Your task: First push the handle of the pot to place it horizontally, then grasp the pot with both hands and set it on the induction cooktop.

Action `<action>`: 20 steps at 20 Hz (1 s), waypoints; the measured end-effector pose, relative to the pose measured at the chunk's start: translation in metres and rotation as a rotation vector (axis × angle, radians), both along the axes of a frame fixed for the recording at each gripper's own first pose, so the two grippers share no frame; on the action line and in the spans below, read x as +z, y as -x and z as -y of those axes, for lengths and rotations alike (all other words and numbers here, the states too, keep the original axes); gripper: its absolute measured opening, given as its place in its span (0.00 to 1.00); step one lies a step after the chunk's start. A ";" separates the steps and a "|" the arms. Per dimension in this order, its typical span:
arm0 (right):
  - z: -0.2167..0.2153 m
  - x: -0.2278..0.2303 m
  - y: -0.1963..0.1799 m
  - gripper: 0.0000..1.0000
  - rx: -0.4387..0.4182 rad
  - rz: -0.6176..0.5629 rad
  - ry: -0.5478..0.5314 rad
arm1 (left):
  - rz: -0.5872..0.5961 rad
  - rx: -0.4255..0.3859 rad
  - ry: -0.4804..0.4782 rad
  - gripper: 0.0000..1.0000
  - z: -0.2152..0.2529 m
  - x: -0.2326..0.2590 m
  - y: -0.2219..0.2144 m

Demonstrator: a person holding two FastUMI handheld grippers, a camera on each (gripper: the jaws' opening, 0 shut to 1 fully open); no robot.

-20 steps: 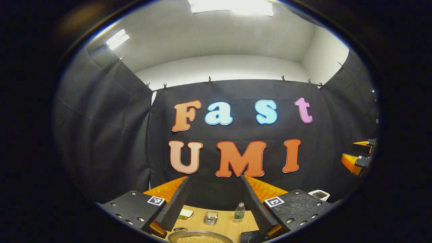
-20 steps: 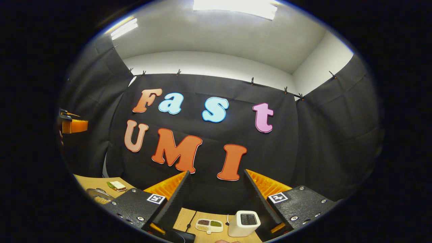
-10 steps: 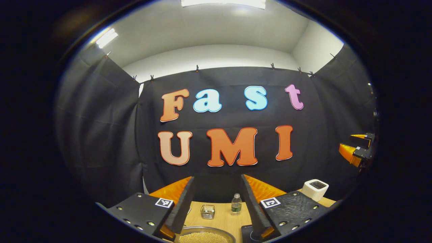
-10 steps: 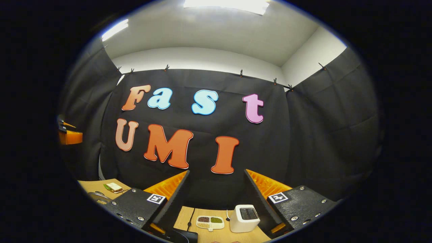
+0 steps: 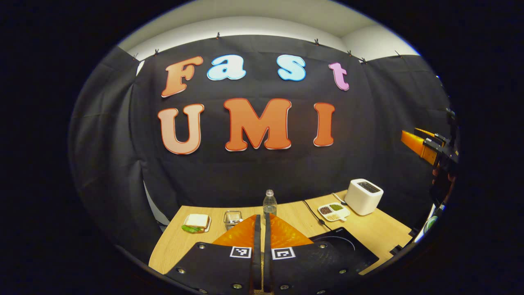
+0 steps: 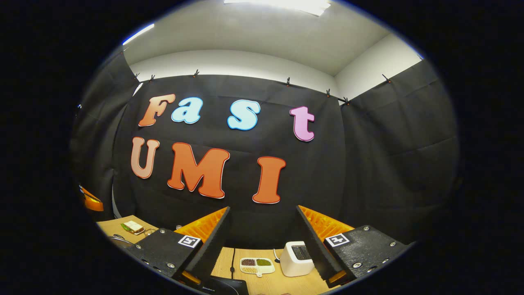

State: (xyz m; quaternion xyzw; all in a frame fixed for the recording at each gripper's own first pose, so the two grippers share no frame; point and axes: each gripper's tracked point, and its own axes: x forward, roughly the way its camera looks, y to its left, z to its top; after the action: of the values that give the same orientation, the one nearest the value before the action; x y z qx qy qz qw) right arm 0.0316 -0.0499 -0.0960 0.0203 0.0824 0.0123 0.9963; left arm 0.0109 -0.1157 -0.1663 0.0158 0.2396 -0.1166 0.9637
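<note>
Left tool (image 5: 260,223) now pinched fully together with nothing between the fingers, versus spread wide half a second ago; also pitched down, so more counter (image 5: 172,250) on show. Reads as a closed tip prepped for nudging the pot handle, push not yet begun. Right tool (image 6: 262,229) spread wide, empty, held high, barely moved. Pot hidden behind the left tool's body now; last seen low in front of it, so likely just below, but can't confirm. Induction cooktop (image 5: 348,248) just right of the left tool, top bare. Around: toaster (image 5: 363,196), divided snack dish (image 5: 335,210), water bottle (image 5: 269,203), small glass container (image 5: 232,218), sandwich (image 5: 196,222). All at the counter's far side, well apart from cooktop; cable (image 5: 314,213) runs near its back edge.
</note>
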 end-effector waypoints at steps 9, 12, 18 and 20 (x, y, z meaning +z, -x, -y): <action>-0.015 -0.023 0.009 0.95 -0.009 -0.055 0.035 | -0.545 -0.188 -0.071 0.02 0.007 -0.151 0.100; -0.011 -0.032 0.014 0.95 -0.020 -0.080 0.039 | -0.664 -0.213 -0.091 0.02 0.007 -0.185 0.128; 0.005 -0.047 0.019 0.95 -0.055 -0.118 0.048 | -0.885 -0.281 -0.035 0.02 0.018 -0.208 0.182; 0.012 -0.054 0.023 0.95 -0.074 -0.134 0.046 | -0.936 -0.307 -0.023 0.02 0.019 -0.209 0.195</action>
State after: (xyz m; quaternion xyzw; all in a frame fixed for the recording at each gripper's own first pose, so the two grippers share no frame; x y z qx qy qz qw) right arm 0.0088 -0.0614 -0.1497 0.0011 0.1484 -0.0277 0.9885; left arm -0.1837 -0.1347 -0.3752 0.0077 0.6430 -0.2490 0.7242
